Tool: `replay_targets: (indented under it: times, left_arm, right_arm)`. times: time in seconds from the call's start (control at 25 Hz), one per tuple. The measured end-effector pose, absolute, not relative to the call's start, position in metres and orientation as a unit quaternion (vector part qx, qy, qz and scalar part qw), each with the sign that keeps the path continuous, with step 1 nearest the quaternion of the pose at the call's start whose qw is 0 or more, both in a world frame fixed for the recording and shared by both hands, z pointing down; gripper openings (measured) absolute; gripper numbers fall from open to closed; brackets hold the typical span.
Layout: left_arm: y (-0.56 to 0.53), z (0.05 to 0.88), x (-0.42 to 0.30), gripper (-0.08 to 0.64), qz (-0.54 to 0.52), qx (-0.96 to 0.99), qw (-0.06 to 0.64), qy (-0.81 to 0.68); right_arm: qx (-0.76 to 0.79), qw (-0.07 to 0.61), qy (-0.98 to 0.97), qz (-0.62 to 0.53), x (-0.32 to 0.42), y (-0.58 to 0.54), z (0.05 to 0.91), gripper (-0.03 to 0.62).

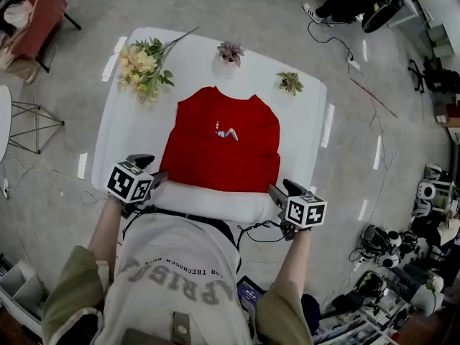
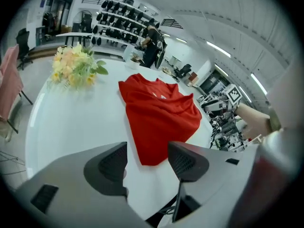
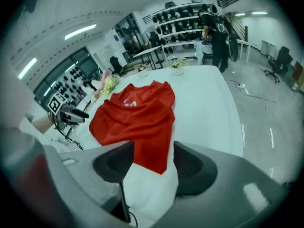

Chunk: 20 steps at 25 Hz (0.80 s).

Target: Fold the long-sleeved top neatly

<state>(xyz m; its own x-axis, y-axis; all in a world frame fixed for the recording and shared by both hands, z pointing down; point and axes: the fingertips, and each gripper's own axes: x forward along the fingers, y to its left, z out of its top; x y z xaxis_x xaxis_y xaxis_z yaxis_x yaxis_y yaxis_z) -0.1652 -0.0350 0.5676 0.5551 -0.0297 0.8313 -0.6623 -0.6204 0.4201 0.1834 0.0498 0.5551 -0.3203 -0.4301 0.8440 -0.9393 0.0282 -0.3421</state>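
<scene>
The red long-sleeved top (image 1: 219,146) lies flat on the white table (image 1: 136,121), sleeves tucked in, hem toward me. My left gripper (image 1: 159,177) hovers at the near left hem corner, and my right gripper (image 1: 274,191) at the near right one. In the left gripper view the jaws of the left gripper (image 2: 147,158) stand apart, with the corner of the top (image 2: 159,113) showing in the gap beyond them. In the right gripper view the right gripper (image 3: 153,158) is likewise open, and the hem corner of the top (image 3: 137,120) lies just past its pads, untouched.
A yellow flower bouquet (image 1: 144,67) lies at the table's far left, with two small plants (image 1: 231,52) (image 1: 290,83) along the far edge. A pink chair (image 1: 39,13) stands at the back left. Equipment and cables (image 1: 431,192) crowd the floor on the right. A person in black (image 3: 218,32) stands behind the table.
</scene>
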Motion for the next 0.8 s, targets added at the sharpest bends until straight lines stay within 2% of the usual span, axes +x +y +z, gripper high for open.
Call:
replay_targets:
  times: [0.12, 0.28, 0.44, 0.52, 0.56, 0.68, 0.8]
  left_arm:
    - [-0.011, 0.581, -0.166, 0.255, 0.446, 0.79, 0.353, -0.227]
    - [0.0, 0.603, -0.165, 0.256, 0.513, 0.773, 0.274, -0.254]
    - [0.007, 0.613, -0.163, 0.248, 0.549, 0.762, 0.221, -0.264]
    - [0.008, 0.611, -0.163, 0.158, 0.548, 0.763, 0.205, -0.276]
    - [0.008, 0.61, -0.163, 0.127, 0.545, 0.765, 0.2, -0.28]
    - [0.01, 0.608, -0.161, 0.056, 0.536, 0.772, 0.193, -0.283]
    - [0.013, 0.595, -0.16, 0.037, 0.525, 0.782, 0.178, -0.286]
  right_arm:
    - [0.481, 0.312, -0.675, 0.465, 0.179, 0.07, 0.575, 0.247]
    - [0.439, 0.346, -0.701, 0.443, 0.174, 0.076, 0.592, 0.247]
    - [0.396, 0.417, -0.712, 0.404, 0.173, 0.085, 0.611, 0.244]
    - [0.379, 0.445, -0.716, 0.383, 0.174, 0.092, 0.615, 0.24]
    - [0.375, 0.45, -0.719, 0.374, 0.175, 0.094, 0.617, 0.224]
    - [0.384, 0.433, -0.734, 0.354, 0.178, 0.093, 0.613, 0.085]
    - [0.382, 0.403, -0.756, 0.347, 0.177, 0.091, 0.598, 0.039]
